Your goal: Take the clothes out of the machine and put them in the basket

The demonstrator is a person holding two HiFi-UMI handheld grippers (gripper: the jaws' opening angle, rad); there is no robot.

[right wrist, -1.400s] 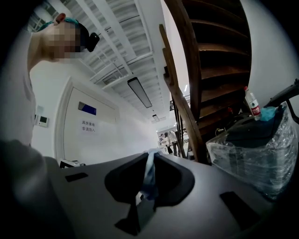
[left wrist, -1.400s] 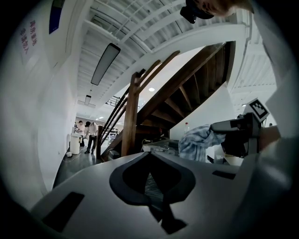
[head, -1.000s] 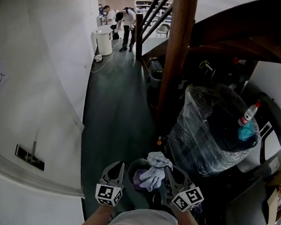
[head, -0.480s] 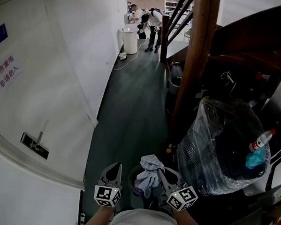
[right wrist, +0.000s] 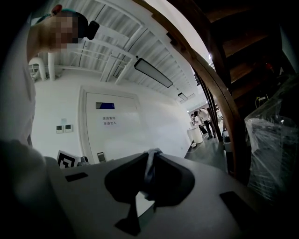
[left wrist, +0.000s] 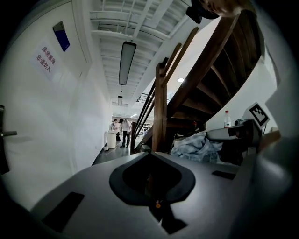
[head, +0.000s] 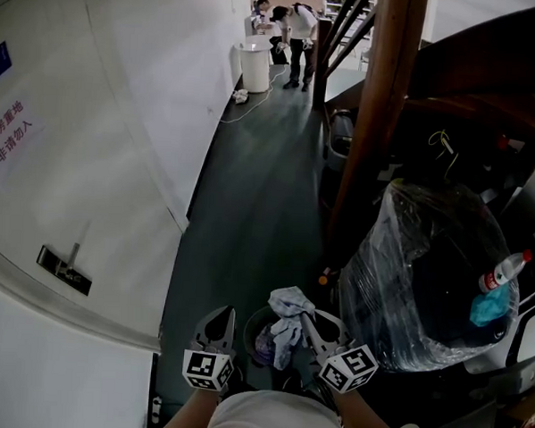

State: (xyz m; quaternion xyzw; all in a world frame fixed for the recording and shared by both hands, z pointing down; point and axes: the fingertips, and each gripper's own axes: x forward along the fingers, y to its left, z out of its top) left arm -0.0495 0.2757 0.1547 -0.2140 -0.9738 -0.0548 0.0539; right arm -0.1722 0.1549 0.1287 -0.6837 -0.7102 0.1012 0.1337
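So the only real open lane is the dark floor [head: 251, 190] straight ahead, squeezed between the white wall [head: 101, 155] on the left and the wooden post [head: 372, 125] on the right. Right side's tight: a big plastic-wrapped bundle [head: 425, 271] sits just beside the basket [head: 254, 324], close to the right gripper [head: 308, 320], with the staircase [head: 490, 55] overhead. The left gripper [head: 221, 315] has bare floor beside it. Far down, a white bin [head: 255, 65], a floor cable [head: 246, 109] and people [head: 300, 22] stand at the end.
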